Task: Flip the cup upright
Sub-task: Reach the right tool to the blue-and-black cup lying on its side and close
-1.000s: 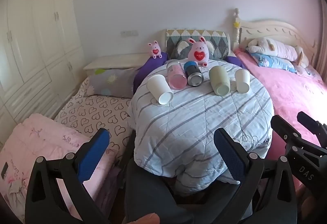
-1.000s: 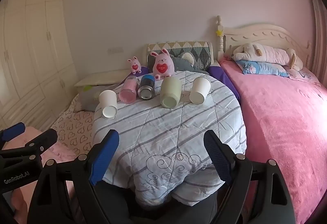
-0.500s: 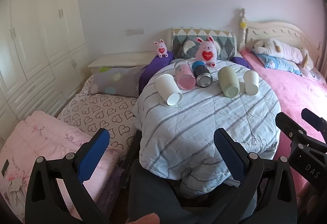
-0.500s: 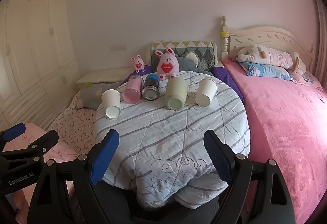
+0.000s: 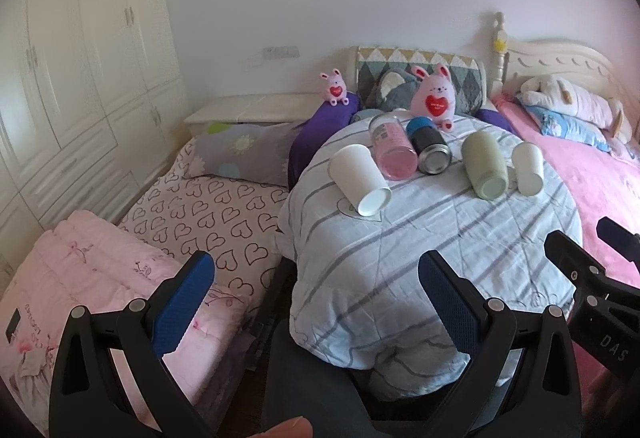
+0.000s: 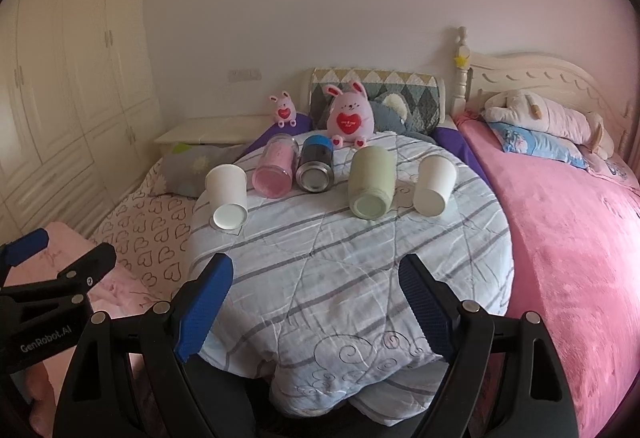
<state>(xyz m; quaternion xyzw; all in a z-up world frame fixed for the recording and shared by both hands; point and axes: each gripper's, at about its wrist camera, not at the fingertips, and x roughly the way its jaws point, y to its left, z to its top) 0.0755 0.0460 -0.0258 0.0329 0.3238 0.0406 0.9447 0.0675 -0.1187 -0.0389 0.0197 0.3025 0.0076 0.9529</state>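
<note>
Open quilt up front, a crowded row of five cups at the back

From where I sit, the near half of the striped quilt [image 6: 340,278] lies bare between my two wide-spread grippers and the cups, so I see free passage straight ahead. Along the far edge, the pink cup [image 6: 276,170] and the steel cup [image 6: 316,168] touch, leaving no gap. The left paper cup [image 6: 228,194] lies alone near the left edge. The green cup [image 6: 370,184] and the right paper cup [image 6: 434,186] lie close together. The plush rabbit [image 6: 350,116] blocks the back.
</note>
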